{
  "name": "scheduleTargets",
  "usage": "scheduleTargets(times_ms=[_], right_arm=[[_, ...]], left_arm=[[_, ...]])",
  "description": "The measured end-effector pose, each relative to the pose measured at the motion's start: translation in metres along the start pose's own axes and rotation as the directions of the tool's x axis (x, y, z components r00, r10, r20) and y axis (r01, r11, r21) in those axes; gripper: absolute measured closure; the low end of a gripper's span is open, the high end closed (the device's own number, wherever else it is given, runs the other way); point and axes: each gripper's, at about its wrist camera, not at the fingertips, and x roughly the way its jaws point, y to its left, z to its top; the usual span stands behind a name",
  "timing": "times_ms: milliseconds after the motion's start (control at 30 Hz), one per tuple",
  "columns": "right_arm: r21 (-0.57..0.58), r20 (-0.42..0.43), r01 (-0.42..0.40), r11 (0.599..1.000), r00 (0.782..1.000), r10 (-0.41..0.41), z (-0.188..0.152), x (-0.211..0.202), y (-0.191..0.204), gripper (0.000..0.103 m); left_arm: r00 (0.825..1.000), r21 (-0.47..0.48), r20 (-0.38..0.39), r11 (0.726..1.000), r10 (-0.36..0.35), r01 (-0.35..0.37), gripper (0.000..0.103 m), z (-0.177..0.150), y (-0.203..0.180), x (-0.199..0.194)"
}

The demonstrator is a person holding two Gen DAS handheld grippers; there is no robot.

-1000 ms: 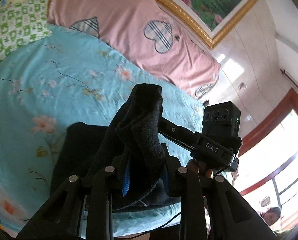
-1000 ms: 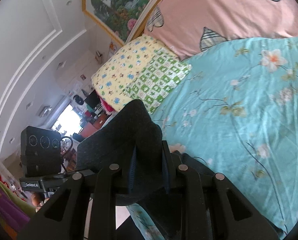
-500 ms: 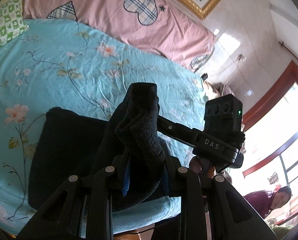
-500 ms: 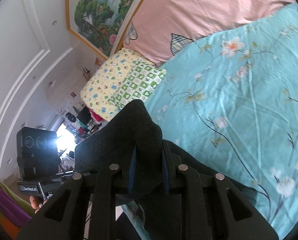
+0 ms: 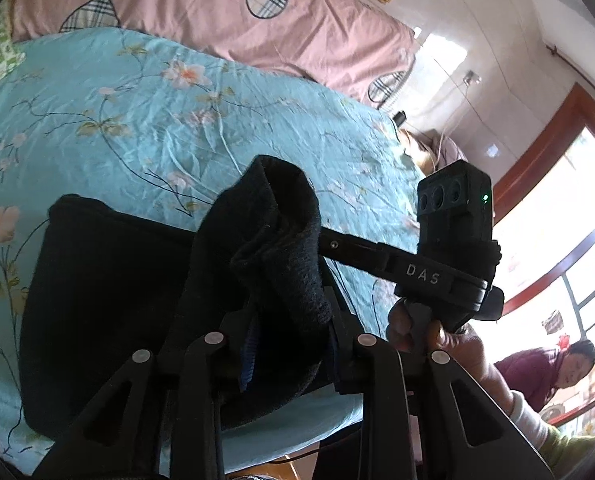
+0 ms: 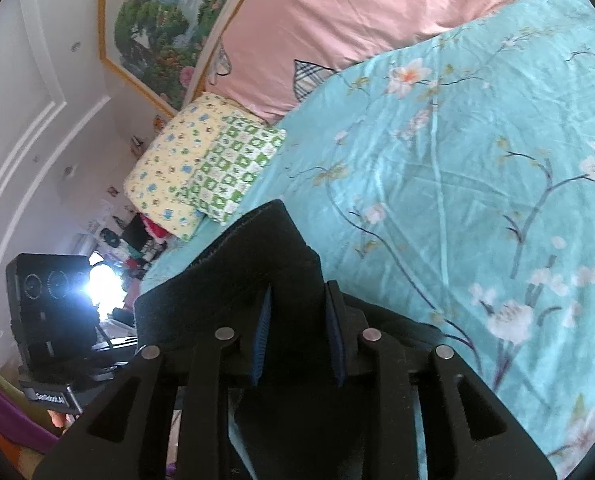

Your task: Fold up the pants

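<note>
The black pants (image 5: 109, 296) lie partly on the turquoise floral bedsheet (image 5: 145, 128). My left gripper (image 5: 287, 344) is shut on a bunched end of the pants and holds it above the bed. My right gripper (image 6: 297, 340) is shut on another end of the pants (image 6: 265, 256), also lifted. In the left wrist view the right gripper's body (image 5: 449, 248) shows to the right, held by a hand. In the right wrist view the left gripper's body (image 6: 53, 308) shows at the far left.
A pink quilt with plaid hearts (image 5: 233, 12) lies at the head of the bed. A yellow and green pillow (image 6: 205, 172) sits at the bed's left. A person (image 5: 553, 368) sits by the window at lower right. A framed painting (image 6: 157, 20) hangs above.
Both grippers have carried the held pants ends forward over the bed toward the pink quilt. More of the black cloth now lies spread on the sheet below.
</note>
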Motion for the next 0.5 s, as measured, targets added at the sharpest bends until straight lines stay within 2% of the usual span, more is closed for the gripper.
scheduleTargets(times_ms=[67,133,200,300,367,500], right_arm=[[0.011,0.014,0.018,1.000,1.000,-0.018,-0.002,-0.007,-0.003,0.073],[0.033,0.031,0.036,0.999,0.999,-0.037,-0.004,-0.016,-0.007,0.073],[0.054,0.051,0.061,0.997,0.997,-0.064,-0.007,-0.027,-0.010,0.073],[0.075,0.059,0.110,0.991,0.992,-0.114,-0.011,-0.036,-0.011,0.070],[0.092,0.057,0.155,0.984,0.985,-0.160,-0.016,-0.042,-0.010,0.059],[0.118,0.072,0.202,0.972,0.975,-0.211,-0.025,-0.056,-0.005,0.045]], left_arm=[[1.000,0.015,-0.002,1.000,-0.012,0.012,0.070,-0.002,-0.003,0.002],[0.999,0.027,-0.010,0.998,-0.051,0.051,0.052,-0.004,-0.006,0.004],[0.997,0.045,-0.026,0.996,-0.074,0.075,0.046,-0.008,-0.010,0.007],[0.996,0.076,-0.036,0.994,-0.082,0.085,0.045,-0.013,-0.014,0.009],[0.996,0.093,-0.038,0.992,-0.086,0.089,0.044,-0.015,-0.016,0.008],[0.992,0.101,-0.035,0.987,-0.124,0.127,0.035,-0.017,-0.016,-0.003]])
